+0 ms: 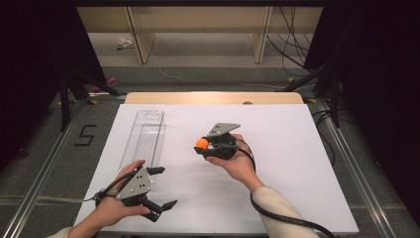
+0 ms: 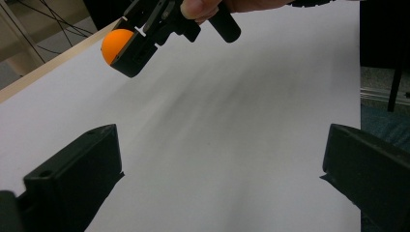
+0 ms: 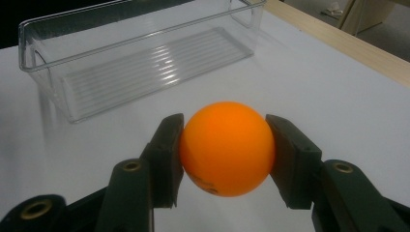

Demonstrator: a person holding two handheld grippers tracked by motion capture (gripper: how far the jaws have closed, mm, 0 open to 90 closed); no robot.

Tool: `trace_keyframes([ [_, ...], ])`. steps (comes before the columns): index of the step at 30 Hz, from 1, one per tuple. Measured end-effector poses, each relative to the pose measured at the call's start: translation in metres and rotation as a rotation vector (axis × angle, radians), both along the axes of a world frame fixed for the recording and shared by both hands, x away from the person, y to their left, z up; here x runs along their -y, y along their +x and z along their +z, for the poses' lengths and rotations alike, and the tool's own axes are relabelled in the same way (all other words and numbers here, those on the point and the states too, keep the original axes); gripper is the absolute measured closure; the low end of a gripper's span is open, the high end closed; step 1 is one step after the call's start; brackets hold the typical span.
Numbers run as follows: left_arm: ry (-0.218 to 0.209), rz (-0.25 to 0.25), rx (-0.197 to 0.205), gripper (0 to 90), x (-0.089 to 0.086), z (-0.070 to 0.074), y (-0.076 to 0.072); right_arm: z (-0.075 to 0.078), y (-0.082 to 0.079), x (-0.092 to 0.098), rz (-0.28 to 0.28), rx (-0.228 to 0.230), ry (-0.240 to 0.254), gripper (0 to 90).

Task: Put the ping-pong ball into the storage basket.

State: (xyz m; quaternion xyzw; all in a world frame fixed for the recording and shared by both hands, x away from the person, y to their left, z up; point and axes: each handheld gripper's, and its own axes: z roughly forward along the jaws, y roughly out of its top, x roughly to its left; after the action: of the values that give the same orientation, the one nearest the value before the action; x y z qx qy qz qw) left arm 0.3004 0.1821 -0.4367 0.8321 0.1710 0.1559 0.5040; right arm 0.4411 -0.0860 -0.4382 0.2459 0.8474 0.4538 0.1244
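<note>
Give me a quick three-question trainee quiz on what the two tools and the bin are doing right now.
1. True or false: the right tool is clamped on the round orange plastic ball.
2. What lies inside the long clear plastic bin? A) the ball B) a cable C) nothing
3. Fill in: the left tool has its jaws ____.

Key:
1. True; the pads press on both sides of the ball.
2. C; the bin's ribbed floor is bare.
3. Open; the white table sheet shows between them, with nothing held.
</note>
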Motion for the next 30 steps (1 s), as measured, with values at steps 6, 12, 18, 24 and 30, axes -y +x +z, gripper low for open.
trace_keyframes([
  [6,-0.001,0.0,0.0,0.0,0.0,0.0,0.0,0.0,0.0,-0.002,0.002,-0.002,-0.001,51.5],
  [12,-0.001,0.0,0.001,0.0,0.0,0.0,0.0,0.0,0.001,-0.004,0.006,0.0,0.0,51.6],
  [18,0.001,0.0,0.002,0.0,0.0,0.0,0.0,0.001,0.002,-0.006,0.008,0.0,0.004,51.6],
  [24,0.001,-0.001,0.002,0.0,0.0,0.0,0.0,0.001,0.002,-0.009,0.012,0.0,0.003,51.6],
  [30,0.001,-0.001,0.002,0.0,0.0,0.0,0.0,0.001,0.002,-0.012,0.017,-0.001,0.002,51.5],
])
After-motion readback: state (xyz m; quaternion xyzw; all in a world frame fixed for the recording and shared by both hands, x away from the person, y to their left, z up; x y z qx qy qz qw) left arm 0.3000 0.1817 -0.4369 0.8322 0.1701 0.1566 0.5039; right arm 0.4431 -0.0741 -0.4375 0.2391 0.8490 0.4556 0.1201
